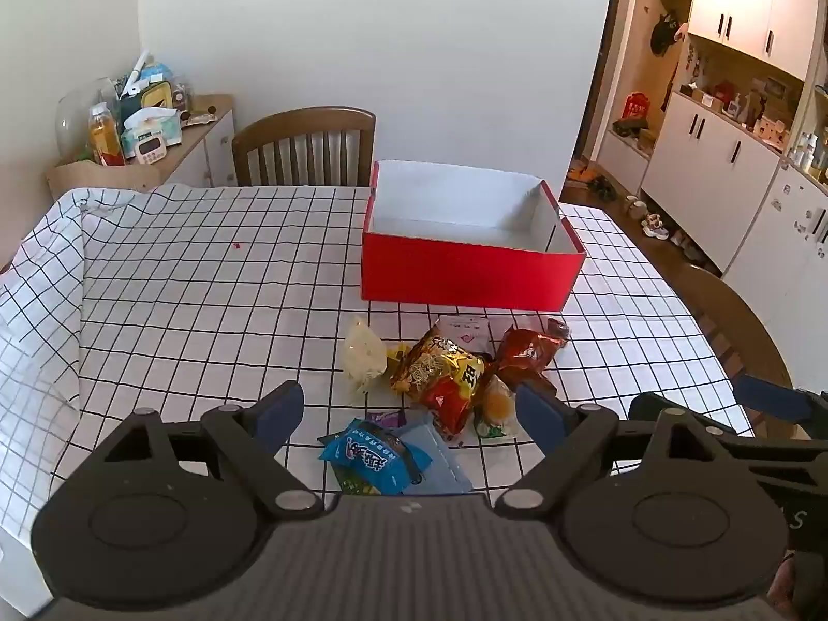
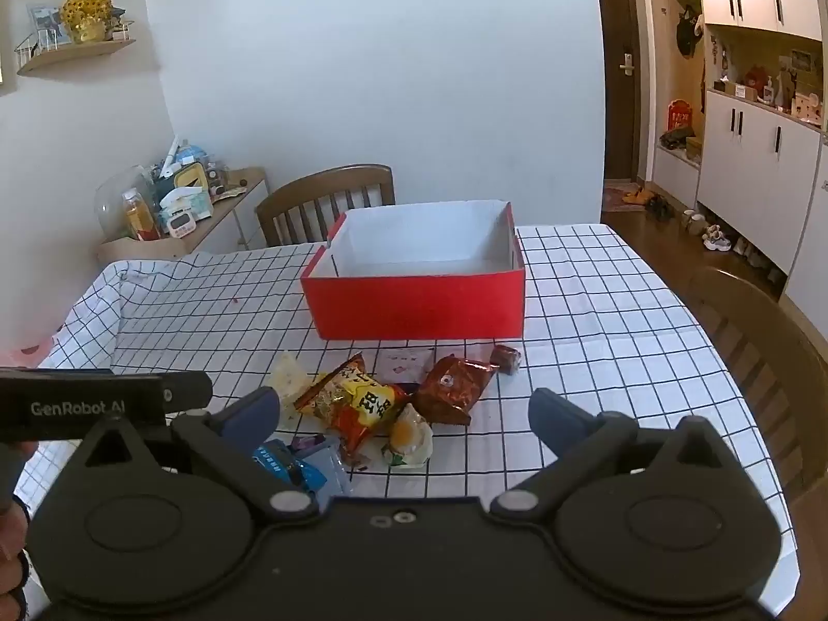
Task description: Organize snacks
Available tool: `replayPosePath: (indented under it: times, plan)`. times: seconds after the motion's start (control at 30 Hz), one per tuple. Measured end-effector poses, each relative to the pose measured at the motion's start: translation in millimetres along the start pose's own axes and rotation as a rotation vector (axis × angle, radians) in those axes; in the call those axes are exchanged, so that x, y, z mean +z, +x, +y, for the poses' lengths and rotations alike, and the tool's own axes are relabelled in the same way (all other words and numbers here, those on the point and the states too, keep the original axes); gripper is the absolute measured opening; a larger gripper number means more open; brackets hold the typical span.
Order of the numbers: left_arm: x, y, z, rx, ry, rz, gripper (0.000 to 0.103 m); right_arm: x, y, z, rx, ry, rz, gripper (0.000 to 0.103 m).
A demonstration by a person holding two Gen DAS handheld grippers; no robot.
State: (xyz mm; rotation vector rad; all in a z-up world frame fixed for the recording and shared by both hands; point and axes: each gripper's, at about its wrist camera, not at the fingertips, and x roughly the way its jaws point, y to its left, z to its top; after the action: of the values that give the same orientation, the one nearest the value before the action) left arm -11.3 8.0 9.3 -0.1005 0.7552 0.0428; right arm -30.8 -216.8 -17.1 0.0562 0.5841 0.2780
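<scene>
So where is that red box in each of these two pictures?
Left wrist view: the red box sits right of centre, behind the snack pile.
Right wrist view: the red box sits at centre, behind the same pile.
Shared landmark: the wooden chair behind the table.

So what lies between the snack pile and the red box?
Only bare checked tablecloth separates the red cardboard box from the pile of snack packets; both wrist views show it.

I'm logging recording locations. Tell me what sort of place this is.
Most likely the dining area of a home. A table with a checked tablecloth has wooden dining chairs around it, white built-in cabinets hold household ornaments, and shoes lie by the entrance door.
</scene>
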Motion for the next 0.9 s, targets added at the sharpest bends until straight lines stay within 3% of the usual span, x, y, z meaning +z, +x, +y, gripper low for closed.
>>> replayPosePath:
  times: [0.9]
  plan:
    - [-2.8,5.6,-0.2,-0.019,-0.008,0.022,0.089,-5.0,-3.5,-0.4,-0.027,-0.012,-0.032,0.103]
